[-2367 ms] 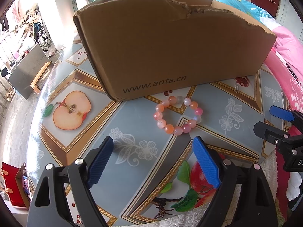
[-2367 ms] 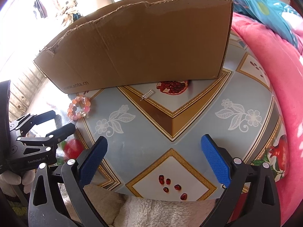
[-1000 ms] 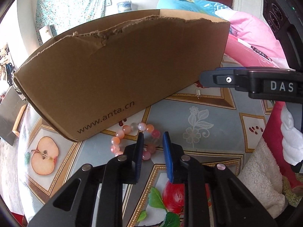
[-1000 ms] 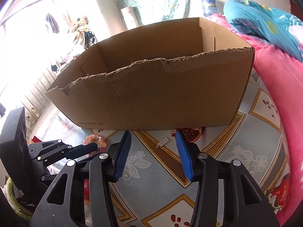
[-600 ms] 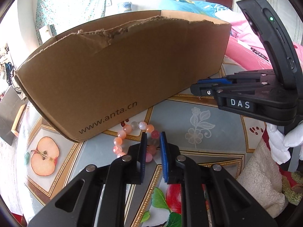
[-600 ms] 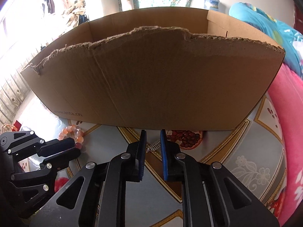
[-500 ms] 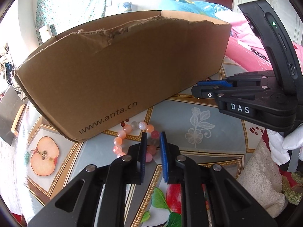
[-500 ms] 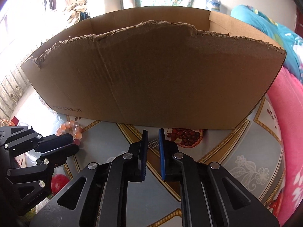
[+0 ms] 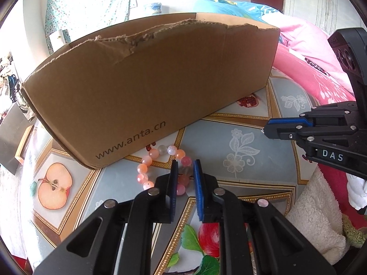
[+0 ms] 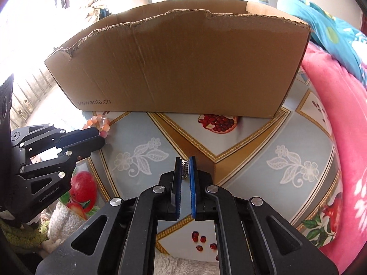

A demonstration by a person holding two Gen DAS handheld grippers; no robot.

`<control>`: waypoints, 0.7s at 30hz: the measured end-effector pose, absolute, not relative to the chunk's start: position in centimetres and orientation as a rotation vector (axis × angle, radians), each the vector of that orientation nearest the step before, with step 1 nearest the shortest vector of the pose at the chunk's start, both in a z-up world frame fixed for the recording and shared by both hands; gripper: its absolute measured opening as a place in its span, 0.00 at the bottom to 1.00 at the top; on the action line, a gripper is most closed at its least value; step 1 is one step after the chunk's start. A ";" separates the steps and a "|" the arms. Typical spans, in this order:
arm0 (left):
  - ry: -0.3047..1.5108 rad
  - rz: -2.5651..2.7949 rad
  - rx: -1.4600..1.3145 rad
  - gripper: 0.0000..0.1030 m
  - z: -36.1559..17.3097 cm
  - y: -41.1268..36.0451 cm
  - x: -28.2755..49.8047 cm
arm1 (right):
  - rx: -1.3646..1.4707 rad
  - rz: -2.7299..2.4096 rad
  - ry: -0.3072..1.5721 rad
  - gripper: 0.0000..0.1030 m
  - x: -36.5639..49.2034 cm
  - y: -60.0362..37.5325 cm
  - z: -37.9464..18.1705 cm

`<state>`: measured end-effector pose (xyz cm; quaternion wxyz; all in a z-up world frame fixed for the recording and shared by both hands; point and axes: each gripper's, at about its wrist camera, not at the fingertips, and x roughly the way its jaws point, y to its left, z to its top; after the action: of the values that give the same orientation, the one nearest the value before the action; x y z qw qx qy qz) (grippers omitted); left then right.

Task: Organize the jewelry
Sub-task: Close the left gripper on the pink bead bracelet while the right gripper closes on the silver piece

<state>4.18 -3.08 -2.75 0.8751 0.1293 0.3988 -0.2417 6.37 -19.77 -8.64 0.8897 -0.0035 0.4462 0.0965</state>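
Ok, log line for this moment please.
left gripper: shut on bead bracelet | right gripper: shut on small silver spring piece | cardboard box: behind both

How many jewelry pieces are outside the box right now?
2. The bead bracelet lies by the cardboard box with the left tongs closed on it; the small silver piece is pinched in the right tongs. The box may hide more.

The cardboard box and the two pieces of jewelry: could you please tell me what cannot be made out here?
- Cardboard box contents: both views, hidden by its tall front wall.
- Bead bracelet near side: left wrist view, covered by the left hand-held gripper.
- Small silver piece: right wrist view, pinched in the right hand-held gripper, too small to identify.
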 end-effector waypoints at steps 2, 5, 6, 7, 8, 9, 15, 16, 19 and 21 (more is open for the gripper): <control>0.834 -0.502 0.270 0.13 -2.7 -3.1 4.1 | 0.011 0.200 0.918 0.11 5.7 -20.1 -8.4; 0.834 -0.497 0.273 0.13 -2.7 -3.1 4.1 | 0.021 0.194 0.895 0.27 4.8 -20.5 -7.9; 0.834 -0.496 0.272 0.13 -2.7 -3.2 4.1 | 0.019 0.197 0.894 0.28 4.7 -20.6 -7.8; 0.835 -0.495 0.271 0.13 -2.7 -3.2 4.1 | 0.010 0.196 0.897 0.28 4.4 -20.5 -7.9; 0.835 -0.494 0.270 0.13 -2.7 -3.2 4.1 | -0.001 0.192 0.900 0.29 4.0 -20.4 -8.0; 0.837 -0.493 0.267 0.13 -2.7 -3.2 4.2 | -0.009 0.194 0.903 0.28 3.8 -20.3 -8.2; 0.838 -0.486 0.268 0.13 -2.6 -3.2 4.1 | -0.101 0.177 0.914 0.19 3.7 -18.7 -9.2; 0.837 -0.486 0.267 0.13 -2.6 -3.2 4.1 | -0.102 0.183 0.919 0.14 3.7 -18.4 -9.1; 0.837 -0.485 0.266 0.13 -2.7 -3.2 4.1 | -0.092 0.180 0.933 0.00 4.1 -18.0 -9.0; 0.835 -0.485 0.266 0.13 -2.7 -3.2 4.1 | -0.072 0.182 0.935 0.00 4.4 -18.4 -8.9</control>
<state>4.09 -3.19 -2.66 0.8772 0.1277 0.4003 -0.2324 4.41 -18.41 -8.95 0.8881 -0.0345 0.4499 0.0874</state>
